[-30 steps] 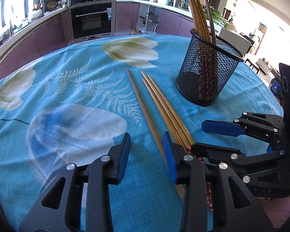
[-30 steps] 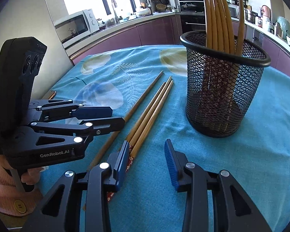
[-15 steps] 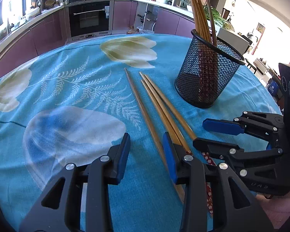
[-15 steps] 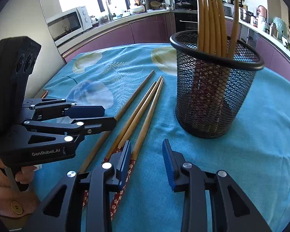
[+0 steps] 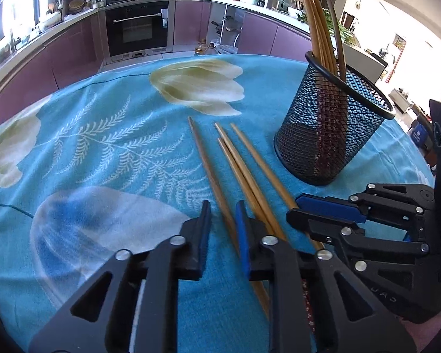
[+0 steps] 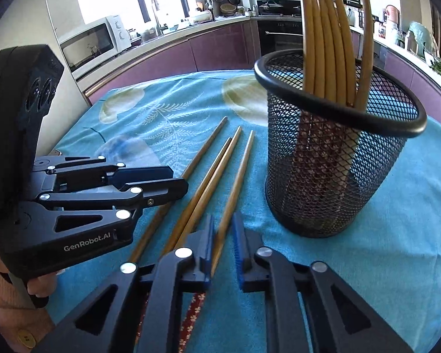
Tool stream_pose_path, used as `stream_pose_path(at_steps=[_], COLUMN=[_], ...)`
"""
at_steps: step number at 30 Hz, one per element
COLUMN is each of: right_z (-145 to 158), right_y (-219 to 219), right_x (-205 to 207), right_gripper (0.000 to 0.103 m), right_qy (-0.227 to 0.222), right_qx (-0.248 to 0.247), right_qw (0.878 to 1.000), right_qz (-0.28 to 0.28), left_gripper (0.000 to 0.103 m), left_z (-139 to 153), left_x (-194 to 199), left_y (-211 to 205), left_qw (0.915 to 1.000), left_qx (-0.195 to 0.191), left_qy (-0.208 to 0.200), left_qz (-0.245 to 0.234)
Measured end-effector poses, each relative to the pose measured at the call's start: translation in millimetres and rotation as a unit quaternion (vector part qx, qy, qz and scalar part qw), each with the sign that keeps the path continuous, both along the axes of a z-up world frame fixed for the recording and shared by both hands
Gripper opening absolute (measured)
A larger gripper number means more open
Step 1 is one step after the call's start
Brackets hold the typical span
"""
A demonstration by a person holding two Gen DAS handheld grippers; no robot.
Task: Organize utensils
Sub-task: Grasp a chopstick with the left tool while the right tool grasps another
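Chopsticks, slim brown bamboo, stiff, light and slippery: left tongs and right tongs each pinch one near its patterned end.

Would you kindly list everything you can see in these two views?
loose chopsticks: four, brown wood, lying side by side on the tablecloth beside the holder
mesh holder: one, black, upright on the cloth
chopsticks in holder: several, brown, standing tips up
tablecloth: one, turquoise with a pale flower print, covering the table
oven: one, black, built into the purple cabinets behind
microwave: one, white, on the counter
left gripper: one, black with blue pads, shut on the leftmost chopstick
right gripper: one, black with blue pads, shut on the rightmost chopstick
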State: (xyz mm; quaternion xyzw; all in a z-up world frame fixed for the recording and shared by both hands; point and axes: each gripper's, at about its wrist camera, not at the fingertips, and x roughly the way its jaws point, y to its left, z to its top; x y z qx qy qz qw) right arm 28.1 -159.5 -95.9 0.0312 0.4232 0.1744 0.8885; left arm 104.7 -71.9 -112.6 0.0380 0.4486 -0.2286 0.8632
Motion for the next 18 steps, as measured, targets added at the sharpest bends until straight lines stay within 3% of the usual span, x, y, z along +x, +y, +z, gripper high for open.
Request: stream_pose_path(at_steps=[9, 18], right_z=[6, 12], right_y=[-20, -13], right_x=[-9, -20], right_gripper=[0.006, 0.006], right_qy=[0.001, 0.001], right_qx=[0.052, 0.048], right_qw=[0.999, 0.998], right_qz=[-0.012, 0.029], left_gripper=[0.009, 0.007], left_z=[2, 5], left_x=[-16, -39], left_y=[8, 11], left_qw=[0.9997, 0.9996], left_qx=[-0.015, -0.025], left_qy=[0.001, 0.006], left_qz=[0.018, -0.006])
